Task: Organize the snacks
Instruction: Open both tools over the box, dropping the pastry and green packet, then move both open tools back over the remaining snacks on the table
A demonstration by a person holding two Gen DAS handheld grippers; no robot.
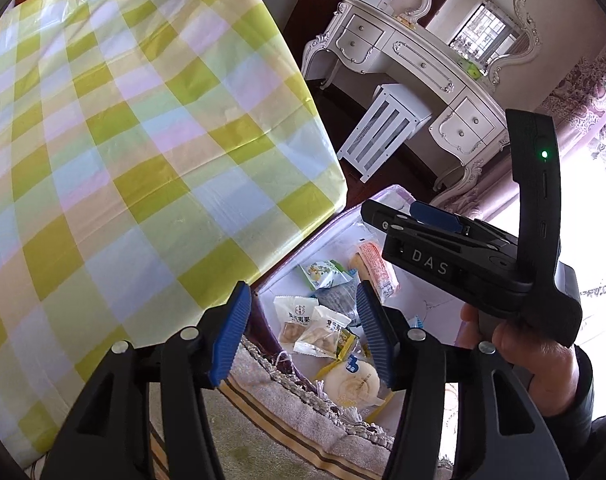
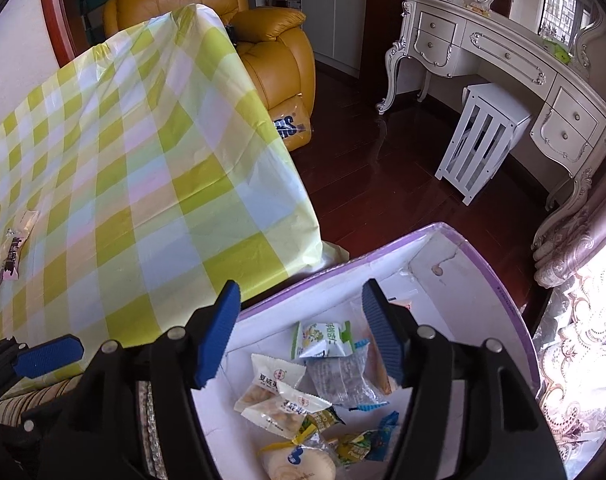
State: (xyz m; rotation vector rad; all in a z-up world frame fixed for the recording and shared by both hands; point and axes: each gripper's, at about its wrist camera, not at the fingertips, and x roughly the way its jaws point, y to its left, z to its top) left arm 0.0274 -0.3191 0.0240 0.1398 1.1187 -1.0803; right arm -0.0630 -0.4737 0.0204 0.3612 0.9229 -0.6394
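Note:
A white box with a purple rim (image 2: 455, 236) stands beside the checked table (image 2: 135, 168) and holds several wrapped snacks: a round bun (image 2: 303, 462), white biscuit packets (image 2: 279, 400), a green-white packet (image 2: 323, 338) and a grey packet (image 2: 339, 380). The box also shows in the left wrist view (image 1: 335, 220), with the bun (image 1: 353, 384) and biscuit packets (image 1: 303, 322). My right gripper (image 2: 301, 332) is open and empty above the box. My left gripper (image 1: 303, 330) is open and empty over the box's near edge. One snack packet (image 2: 15, 248) lies on the table at the left.
A striped fringed cloth (image 1: 287, 412) lies under the box's near side. A yellow armchair (image 2: 263, 40) stands behind the table. A white dresser (image 2: 503, 60) and a white slatted stool (image 2: 479, 136) stand across the dark wood floor (image 2: 383, 184).

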